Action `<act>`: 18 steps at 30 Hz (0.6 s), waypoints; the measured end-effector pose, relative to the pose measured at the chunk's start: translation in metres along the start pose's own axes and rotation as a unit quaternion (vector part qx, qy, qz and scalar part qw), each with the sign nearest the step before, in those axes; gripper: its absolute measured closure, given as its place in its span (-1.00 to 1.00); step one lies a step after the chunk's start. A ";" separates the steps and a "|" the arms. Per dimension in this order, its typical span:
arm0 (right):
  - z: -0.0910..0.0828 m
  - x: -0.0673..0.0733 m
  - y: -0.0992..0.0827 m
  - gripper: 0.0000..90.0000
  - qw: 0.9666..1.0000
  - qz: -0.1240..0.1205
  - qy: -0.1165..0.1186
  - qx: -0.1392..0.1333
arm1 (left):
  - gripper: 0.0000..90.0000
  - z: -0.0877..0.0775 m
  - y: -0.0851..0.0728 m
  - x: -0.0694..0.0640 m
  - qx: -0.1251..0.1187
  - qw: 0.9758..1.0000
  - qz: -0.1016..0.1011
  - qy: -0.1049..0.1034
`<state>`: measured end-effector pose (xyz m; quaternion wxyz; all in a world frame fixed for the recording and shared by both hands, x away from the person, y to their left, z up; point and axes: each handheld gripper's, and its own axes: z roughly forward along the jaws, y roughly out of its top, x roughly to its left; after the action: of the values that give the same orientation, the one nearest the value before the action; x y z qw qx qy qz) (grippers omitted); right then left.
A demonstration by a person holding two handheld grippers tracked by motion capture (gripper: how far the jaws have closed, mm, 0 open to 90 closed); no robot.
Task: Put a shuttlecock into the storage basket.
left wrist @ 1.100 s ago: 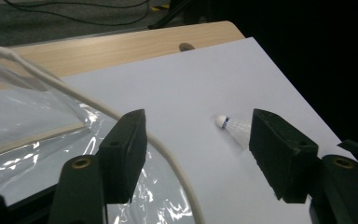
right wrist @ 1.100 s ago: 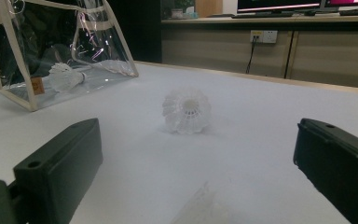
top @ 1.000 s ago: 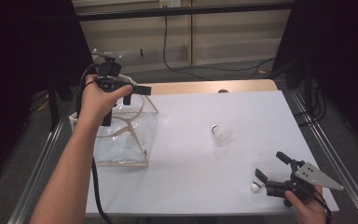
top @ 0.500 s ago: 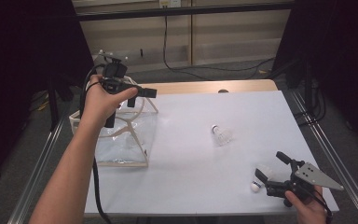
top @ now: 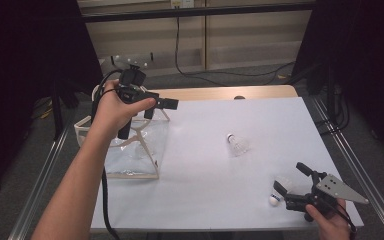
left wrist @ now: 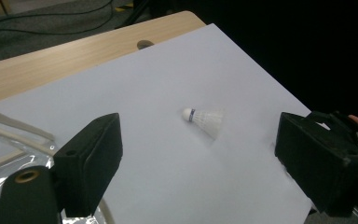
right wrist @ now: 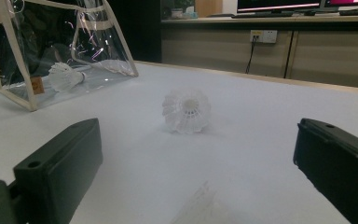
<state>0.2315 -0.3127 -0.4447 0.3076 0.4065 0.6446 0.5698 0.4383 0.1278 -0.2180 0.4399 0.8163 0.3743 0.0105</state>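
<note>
The left claw (top: 166,104) is being held above the far left part of the white counter (top: 260,125), just over the clear plastic bag (top: 130,150) with its cream trim, and its jaws have just been opening; they are being kept released, with nothing between them. In the left gripper view a white shuttlecock (left wrist: 204,120) is being framed between those spread jaws, lying on its side on the counter well beyond them, its cork tip pointing left and far. In the high view that same shuttlecock (top: 236,144) is being shown near the middle of the counter, to the right of the bag and apart from it. The right claw (top: 291,186) is being held low at the near right corner, its jaws released and empty, with a second shuttlecock (top: 279,192) lying just at its tips, cork toward the near edge. In the right gripper view the feather edge of that near shuttlecock (right wrist: 198,205) is being seen at the bottom between the jaws, the middle shuttlecock (right wrist: 186,111) is being faced skirt-on, and a third shuttlecock (right wrist: 66,76) is being contained inside the bag (right wrist: 18,60) at far left.
</note>
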 end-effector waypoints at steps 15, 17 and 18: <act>0.000 0.000 0.000 -0.98 1.000 0.001 0.001 0.000 | -0.78 0.014 -0.008 -0.018 0.008 0.999 0.042 -0.031; 0.000 0.000 0.000 -0.98 1.000 0.001 0.000 0.001 | -0.79 0.015 -0.009 -0.020 0.008 0.998 0.047 -0.031; 0.000 0.000 0.000 -0.98 1.000 0.001 0.000 0.001 | -0.80 0.016 -0.009 -0.021 0.007 0.998 0.045 -0.034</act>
<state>0.2318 -0.3128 -0.4449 0.3069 0.4071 0.6448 0.5695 0.4231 0.1064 -0.2283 0.4455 0.8351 0.3227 0.0000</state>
